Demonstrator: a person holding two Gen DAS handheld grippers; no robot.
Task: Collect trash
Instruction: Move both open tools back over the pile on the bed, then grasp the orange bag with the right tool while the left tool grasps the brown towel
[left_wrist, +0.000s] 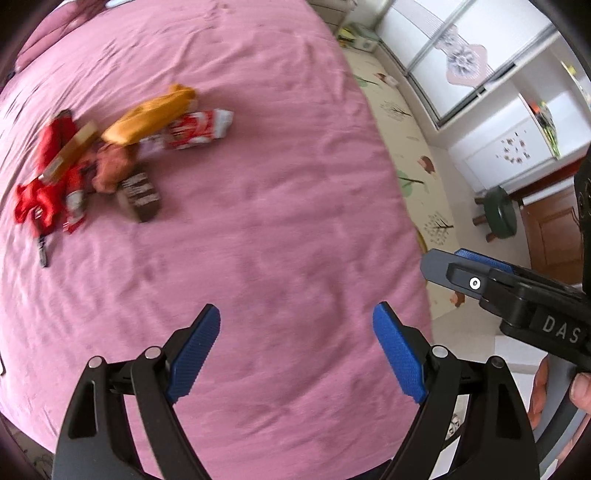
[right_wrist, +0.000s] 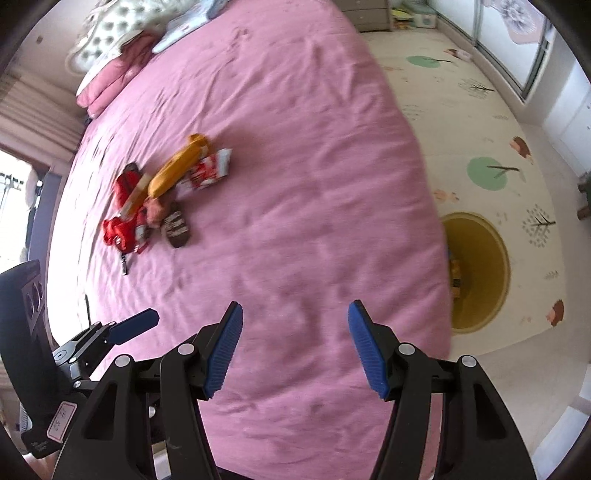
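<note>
Both the left gripper (left_wrist: 295, 347) and right gripper (right_wrist: 295, 343) hang spread wide and empty over the pink bed (right_wrist: 303, 192); the snack wrappers (right_wrist: 162, 195) lie ahead-left, well apart.

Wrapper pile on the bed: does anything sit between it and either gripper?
Nothing visible. Only bare pink bedspread lies between the wrapper pile and the open left gripper and open right gripper.
</note>
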